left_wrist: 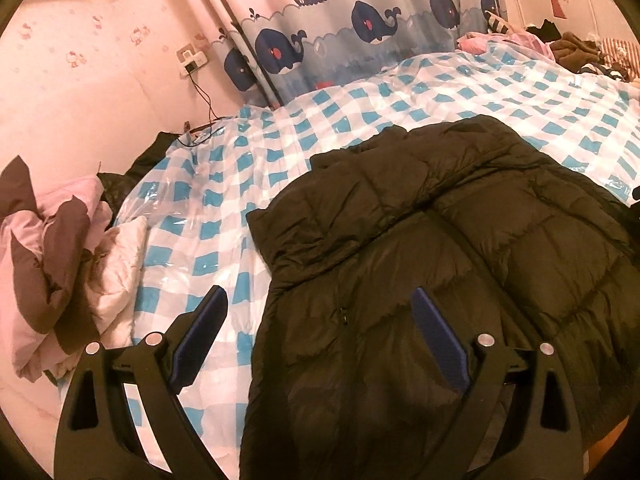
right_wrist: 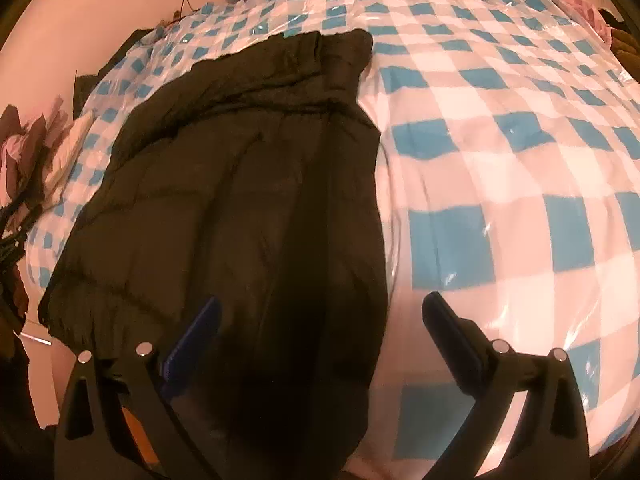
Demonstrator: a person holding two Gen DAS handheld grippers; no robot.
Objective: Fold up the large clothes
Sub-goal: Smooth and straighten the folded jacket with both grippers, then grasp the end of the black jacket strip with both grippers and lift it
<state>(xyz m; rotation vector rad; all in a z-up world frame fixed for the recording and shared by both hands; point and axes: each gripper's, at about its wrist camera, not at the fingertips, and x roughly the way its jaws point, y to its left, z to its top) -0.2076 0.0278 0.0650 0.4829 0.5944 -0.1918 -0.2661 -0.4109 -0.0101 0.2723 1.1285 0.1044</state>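
Black quilted puffer jacket (left_wrist: 440,240) lies on the bed (left_wrist: 224,184): soft, probably slippery; both grippers, left (left_wrist: 318,312) and right (right_wrist: 322,320), gape empty, best pinching hems.

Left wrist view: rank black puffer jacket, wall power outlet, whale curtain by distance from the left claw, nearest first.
1. Black puffer jacket: directly under and ahead of the open left claw, spread on the checkered bed cover.
2. Wall power outlet: far left, on the wall past the bed's edge.
3. Whale curtain: across the bed, center back. Close to the outlet in depth, so this ranking is tentative.
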